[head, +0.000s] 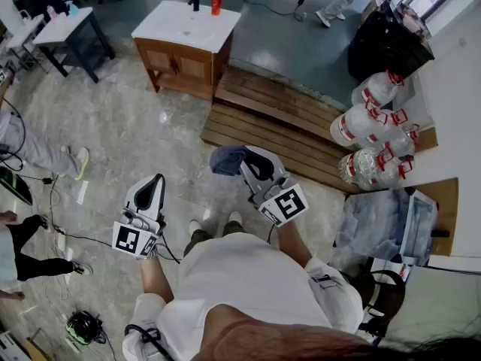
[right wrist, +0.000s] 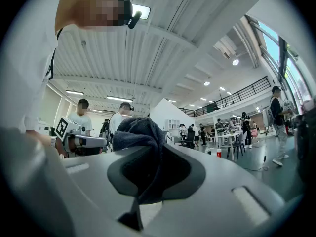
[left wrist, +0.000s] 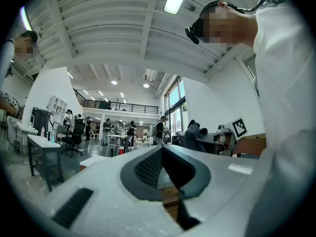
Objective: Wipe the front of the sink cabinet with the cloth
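Observation:
The sink cabinet [head: 183,67] stands far ahead at the top of the head view. It has a wooden front and a white top. A dark blue cloth [head: 228,159] is bunched at the tip of my right gripper [head: 246,162], which is shut on it. In the right gripper view the cloth [right wrist: 138,132] bulges up between the jaws of the right gripper [right wrist: 154,149]. My left gripper [head: 157,182] is held low at the left, shut with nothing in it. Its jaws meet at the tip in the left gripper view [left wrist: 162,148]. Both grippers are well short of the cabinet.
A red bottle [head: 216,0] and a black tap [head: 195,0] stand on the cabinet top. A low wooden platform [head: 279,123] lies between me and the cabinet, with several water jugs [head: 370,128] to its right. A dark table [head: 69,30] stands at the far left, and cables [head: 56,235] cross the floor.

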Demonstrator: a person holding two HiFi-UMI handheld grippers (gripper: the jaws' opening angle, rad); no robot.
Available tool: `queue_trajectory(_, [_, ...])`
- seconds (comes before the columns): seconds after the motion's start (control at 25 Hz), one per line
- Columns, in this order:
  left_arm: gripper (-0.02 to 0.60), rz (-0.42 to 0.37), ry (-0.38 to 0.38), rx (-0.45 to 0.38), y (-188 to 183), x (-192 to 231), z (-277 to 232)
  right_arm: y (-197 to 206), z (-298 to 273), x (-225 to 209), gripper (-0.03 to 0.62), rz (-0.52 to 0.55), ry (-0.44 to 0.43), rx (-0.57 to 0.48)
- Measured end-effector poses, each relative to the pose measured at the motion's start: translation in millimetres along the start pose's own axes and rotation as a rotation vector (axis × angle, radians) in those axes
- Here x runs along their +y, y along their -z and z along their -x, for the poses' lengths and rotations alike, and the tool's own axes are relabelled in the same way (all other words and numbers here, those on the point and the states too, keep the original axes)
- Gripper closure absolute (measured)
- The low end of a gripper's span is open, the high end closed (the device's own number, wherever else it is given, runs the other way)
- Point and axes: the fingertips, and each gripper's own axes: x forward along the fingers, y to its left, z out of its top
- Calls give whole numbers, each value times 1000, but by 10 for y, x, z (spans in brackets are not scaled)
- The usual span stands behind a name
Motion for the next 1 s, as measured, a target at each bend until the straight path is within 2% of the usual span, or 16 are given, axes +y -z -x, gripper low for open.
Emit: queue_trajectory(1.0, [580,0,-28,-12,-2,161,-38,32,-175,-32,540,-36,-28,-19])
